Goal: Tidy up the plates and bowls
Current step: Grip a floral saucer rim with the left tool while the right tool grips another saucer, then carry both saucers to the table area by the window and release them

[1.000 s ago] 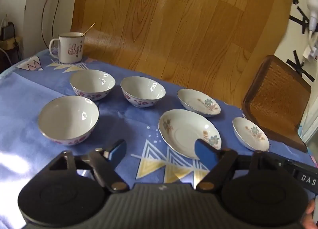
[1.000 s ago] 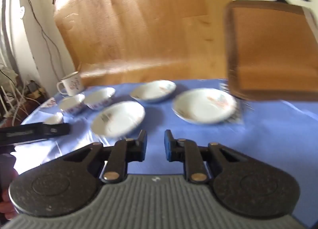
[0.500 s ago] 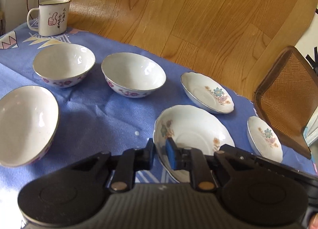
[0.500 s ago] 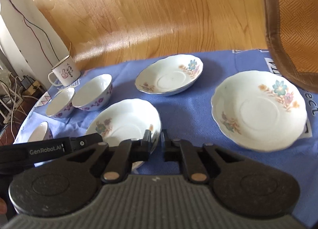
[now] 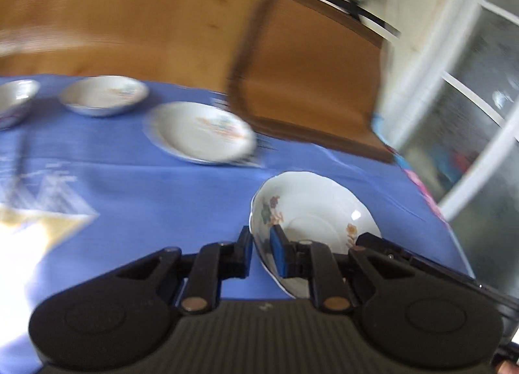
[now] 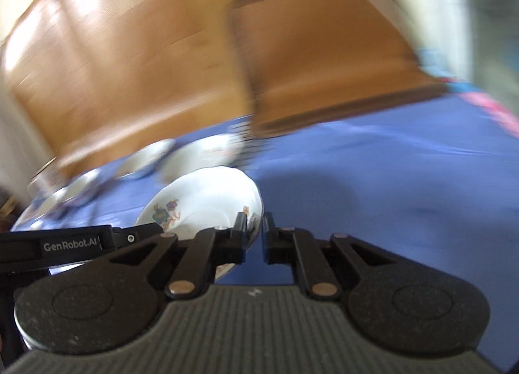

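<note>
Your left gripper [image 5: 261, 252] is pinched on the rim of a flowered plate [image 5: 311, 212], one blue pad inside the rim and one outside, and the plate tilts above the blue cloth of the counter [image 5: 146, 186]. Your right gripper [image 6: 256, 231] clamps the opposite rim of the same plate [image 6: 201, 199], so both hold it between them. In the right wrist view the left gripper's side arm reads "GenRobot.AI" [image 6: 69, 247] in white letters. Beyond, blurred, a second flowered plate [image 5: 201, 132] lies flat on the cloth, a third plate [image 5: 103, 95] farther left, and a bowl [image 5: 13, 101] sits at the left edge. A brown chair [image 5: 311, 75] stands behind the counter.
</note>
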